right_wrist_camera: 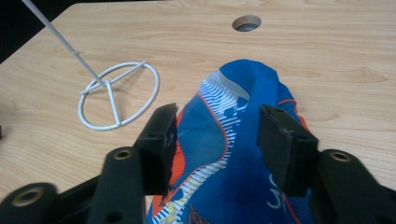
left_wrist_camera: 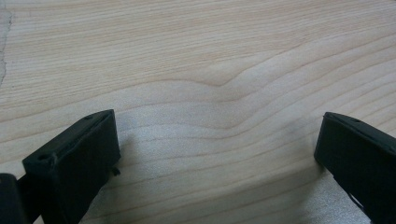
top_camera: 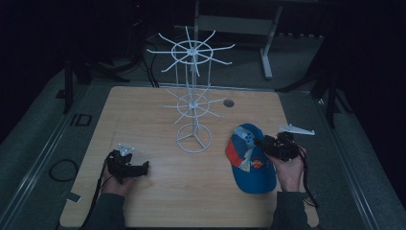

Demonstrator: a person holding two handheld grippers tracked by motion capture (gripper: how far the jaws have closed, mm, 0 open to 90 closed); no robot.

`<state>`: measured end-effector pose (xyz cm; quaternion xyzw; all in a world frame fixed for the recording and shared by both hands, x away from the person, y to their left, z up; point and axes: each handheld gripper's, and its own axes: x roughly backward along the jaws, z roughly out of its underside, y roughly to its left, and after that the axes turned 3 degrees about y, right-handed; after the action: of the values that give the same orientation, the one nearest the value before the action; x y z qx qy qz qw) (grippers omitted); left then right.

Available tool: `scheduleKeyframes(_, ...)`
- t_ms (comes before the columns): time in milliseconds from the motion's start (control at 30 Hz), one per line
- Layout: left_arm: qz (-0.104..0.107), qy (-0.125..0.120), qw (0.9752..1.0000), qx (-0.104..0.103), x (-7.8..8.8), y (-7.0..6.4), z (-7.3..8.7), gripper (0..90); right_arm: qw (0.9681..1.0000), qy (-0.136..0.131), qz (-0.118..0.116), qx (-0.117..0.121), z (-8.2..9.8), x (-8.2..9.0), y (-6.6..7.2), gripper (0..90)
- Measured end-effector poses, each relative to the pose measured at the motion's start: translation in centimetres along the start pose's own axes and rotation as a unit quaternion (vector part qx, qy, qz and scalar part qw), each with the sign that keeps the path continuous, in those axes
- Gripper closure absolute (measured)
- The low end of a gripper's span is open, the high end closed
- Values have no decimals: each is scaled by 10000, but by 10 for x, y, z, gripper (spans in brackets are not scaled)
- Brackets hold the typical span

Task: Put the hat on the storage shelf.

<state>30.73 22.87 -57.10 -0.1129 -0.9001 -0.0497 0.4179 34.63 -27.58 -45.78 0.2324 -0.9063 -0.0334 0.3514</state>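
Note:
A blue cap [top_camera: 252, 167] with orange and white trim lies on the wooden table [top_camera: 191, 196], right of centre. My right gripper [top_camera: 261, 143] hovers over its near side, pointing left. In the right gripper view my right gripper [right_wrist_camera: 217, 114] stands open with its jaws on either side of the cap [right_wrist_camera: 224, 140]; I see no pad pressing on the fabric. A white wire rack [top_camera: 193, 100] with two tiers of hooks stands mid-table on a ring base [right_wrist_camera: 119, 95]. My left gripper [top_camera: 145, 167] rests low at the front left, and in its own view this left gripper [left_wrist_camera: 217, 126] is open over bare wood.
A round cable hole [top_camera: 228, 103] sits in the table behind the rack and shows again as a hole [right_wrist_camera: 246, 22] beyond the cap. The rack's hooks [top_camera: 218, 48] stick out in all directions. Dark floor and stand legs surround the table.

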Motion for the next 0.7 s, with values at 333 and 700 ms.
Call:
scheduleKeyframes(333, 10, 5, 10000, -17, 0, 0, 0, 1, 9997, 144, -20, 177, -3, 4, 3, 415)
scheduleKeyframes(700, 15, -1, 10000, -9, 0, 0, 0, 1, 9989, 313, 73, 343, -14, 2, 1, 438)
